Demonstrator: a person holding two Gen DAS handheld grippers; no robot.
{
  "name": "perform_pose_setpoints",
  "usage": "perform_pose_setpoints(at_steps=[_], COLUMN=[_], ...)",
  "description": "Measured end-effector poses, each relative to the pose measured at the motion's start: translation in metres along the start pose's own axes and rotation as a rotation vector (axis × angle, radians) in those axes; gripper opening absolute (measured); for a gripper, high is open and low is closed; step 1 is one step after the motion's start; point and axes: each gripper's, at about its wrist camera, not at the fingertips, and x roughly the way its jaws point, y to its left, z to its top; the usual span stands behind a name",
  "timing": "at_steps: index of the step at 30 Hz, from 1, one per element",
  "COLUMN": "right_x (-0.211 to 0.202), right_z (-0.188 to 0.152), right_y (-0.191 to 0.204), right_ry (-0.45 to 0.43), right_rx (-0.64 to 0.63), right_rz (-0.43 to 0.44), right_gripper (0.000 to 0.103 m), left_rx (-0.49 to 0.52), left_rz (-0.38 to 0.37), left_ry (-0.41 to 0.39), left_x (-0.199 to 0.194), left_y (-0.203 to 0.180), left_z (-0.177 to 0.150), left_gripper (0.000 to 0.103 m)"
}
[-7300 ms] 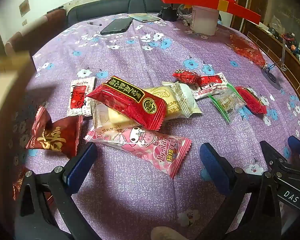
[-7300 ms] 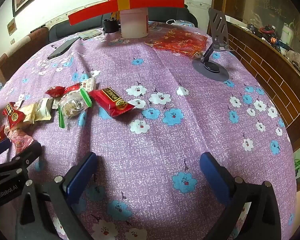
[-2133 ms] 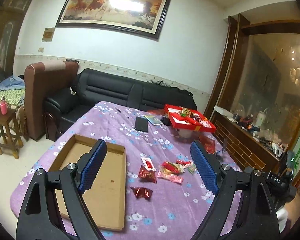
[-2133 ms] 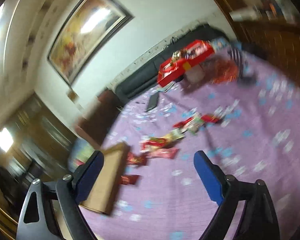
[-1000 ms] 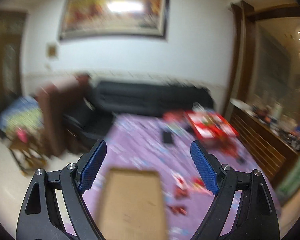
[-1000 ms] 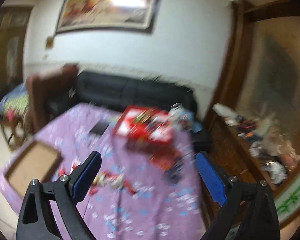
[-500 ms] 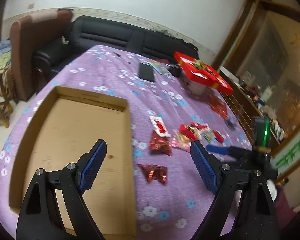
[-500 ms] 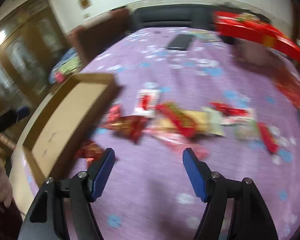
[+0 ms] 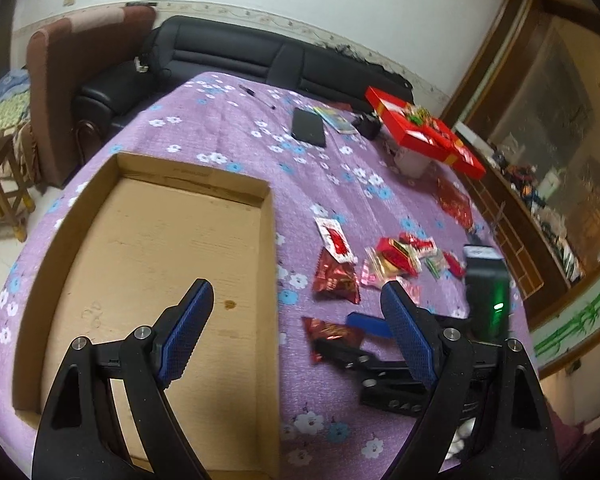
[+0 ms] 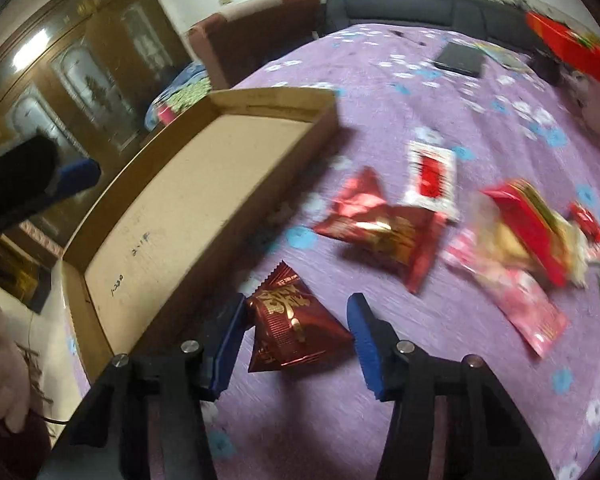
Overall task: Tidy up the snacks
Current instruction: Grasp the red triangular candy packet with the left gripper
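Observation:
A small dark red triangular snack packet (image 10: 292, 320) lies on the purple flowered cloth beside the cardboard tray (image 10: 204, 184). My right gripper (image 10: 296, 312) straddles it, jaws closing, with the packet between the pads; the right pad still stands off it. In the left wrist view the same packet (image 9: 332, 330) shows with the right gripper (image 9: 352, 338) on it. My left gripper (image 9: 296, 308) hangs open and empty above the tray's (image 9: 160, 240) right wall. More snacks lie beyond: a bigger dark red packet (image 10: 384, 232), a white-and-red sachet (image 10: 432, 176), a pink packet (image 10: 520, 300).
A red box on a white tub (image 9: 424, 136), a black phone (image 9: 309, 127) and a red bag (image 9: 454, 202) sit at the far side. A sofa and armchair stand behind the table. A person's hand (image 10: 0, 360) shows at the lower left, off the table's edge.
Both grippers dropped and tilted down from facing the room to the table. The right one came down over the small dark red packet and its jaws narrowed. The left stays wide.

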Motion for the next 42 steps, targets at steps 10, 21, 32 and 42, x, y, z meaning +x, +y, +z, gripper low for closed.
perform_pose_setpoints(at_steps=[10, 21, 32, 42], right_x=[-0.051, -0.059, -0.060, -0.056], right_z=[-0.046, -0.057, -0.060, -0.060], right_y=[-0.073, -0.125, -0.118, -0.101], right_ry=[-0.077, -0.173, -0.171, -0.164], right_rx=[0.145, 0.305, 0.275, 0.192], right_rz=[-0.055, 0.117, 0.104, 0.082], right_gripper=[0.056, 0.054, 0.064, 0.067], left_rx=[0.095, 0.038, 0.108, 0.462], left_rz=[0.016, 0.025, -0.057, 0.205], left_ry=[0.089, 0.407, 0.238, 0.218], left_x=[0.069, 0.160, 0.092, 0.130], left_y=[-0.050, -0.051, -0.069, -0.094], left_z=[0.029, 0.027, 0.024, -0.009], left_gripper=[0.086, 0.086, 0.086, 0.086])
